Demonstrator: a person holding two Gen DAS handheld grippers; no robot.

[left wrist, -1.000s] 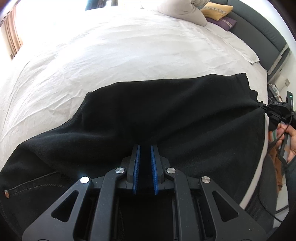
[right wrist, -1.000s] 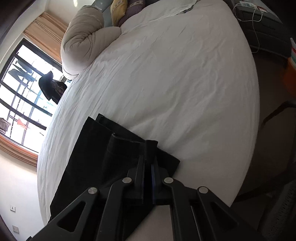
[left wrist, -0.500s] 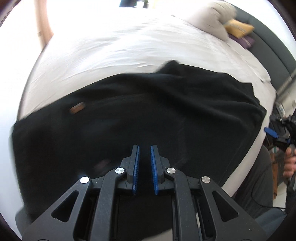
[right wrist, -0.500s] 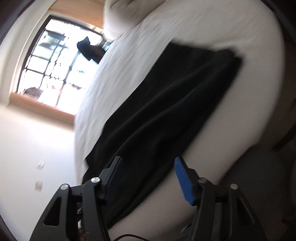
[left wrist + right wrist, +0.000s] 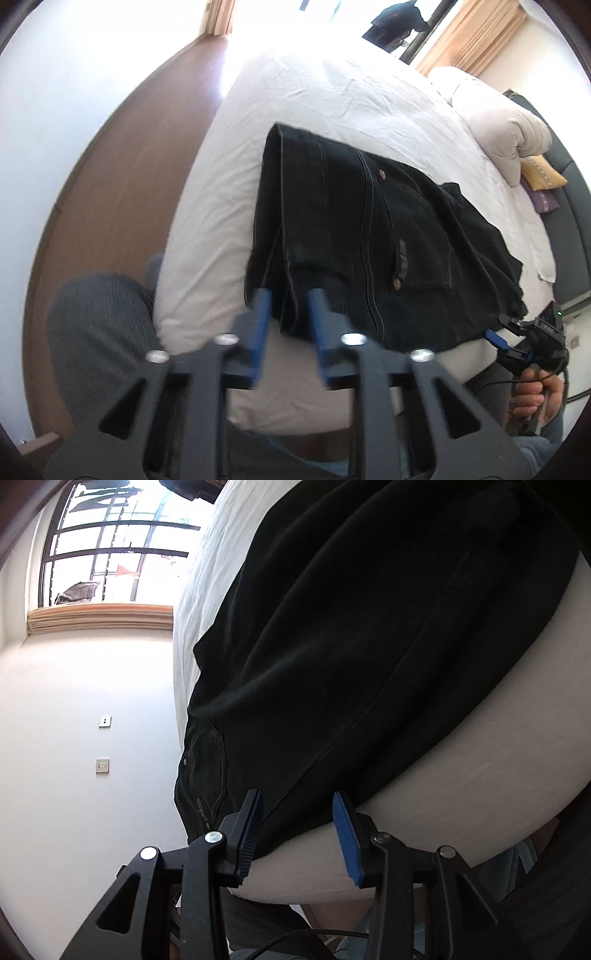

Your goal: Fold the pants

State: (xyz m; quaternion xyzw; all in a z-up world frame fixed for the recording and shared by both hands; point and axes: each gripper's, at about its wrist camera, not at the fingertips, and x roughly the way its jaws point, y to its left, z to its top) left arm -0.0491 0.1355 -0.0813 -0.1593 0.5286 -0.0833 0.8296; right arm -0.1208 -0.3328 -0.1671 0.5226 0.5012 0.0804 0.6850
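Pants (image 5: 369, 236) now folded on bed (image 5: 332, 103); both grippers' fingers (image 5: 260, 325) released, spread apart.

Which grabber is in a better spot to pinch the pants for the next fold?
Probably the left gripper: its jaws have just opened and a thick edge of the black pants sits between them. The right gripper, whose jaws just narrowed, stands open over the hem and the bare bed.
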